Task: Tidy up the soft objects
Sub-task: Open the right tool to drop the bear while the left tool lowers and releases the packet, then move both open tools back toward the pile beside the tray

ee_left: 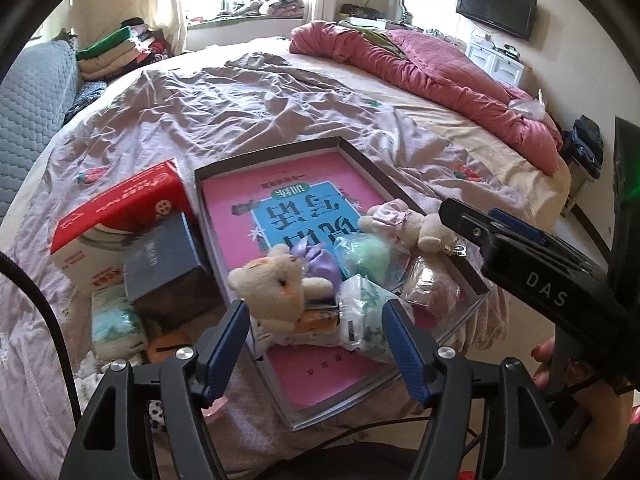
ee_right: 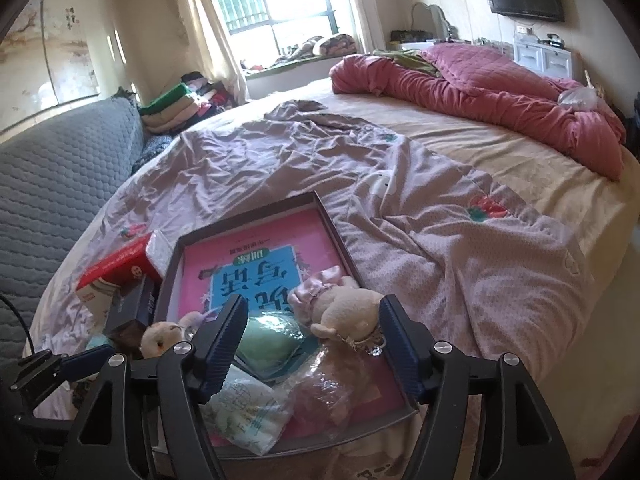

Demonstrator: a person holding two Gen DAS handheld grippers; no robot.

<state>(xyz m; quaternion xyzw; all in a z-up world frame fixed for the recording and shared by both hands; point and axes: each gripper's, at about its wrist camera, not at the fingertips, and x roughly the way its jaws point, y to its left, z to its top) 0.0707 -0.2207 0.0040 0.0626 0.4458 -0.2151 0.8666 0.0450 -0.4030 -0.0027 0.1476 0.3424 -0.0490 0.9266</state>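
A shallow grey tray with a pink and blue book inside lies on the bed. Soft things are piled at its near end: a cream teddy bear, a purple pouch, a green ball in plastic, a bagged tissue pack, a pinkish bagged item, and a beige plush with a pink frill. My left gripper is open above the bear and tissue pack. My right gripper is open over the pile.
Left of the tray stand a red and white box, a dark box and a tissue pack. The wrinkled pale sheet covers the bed, with a red quilt at the far right. A grey sofa stands left.
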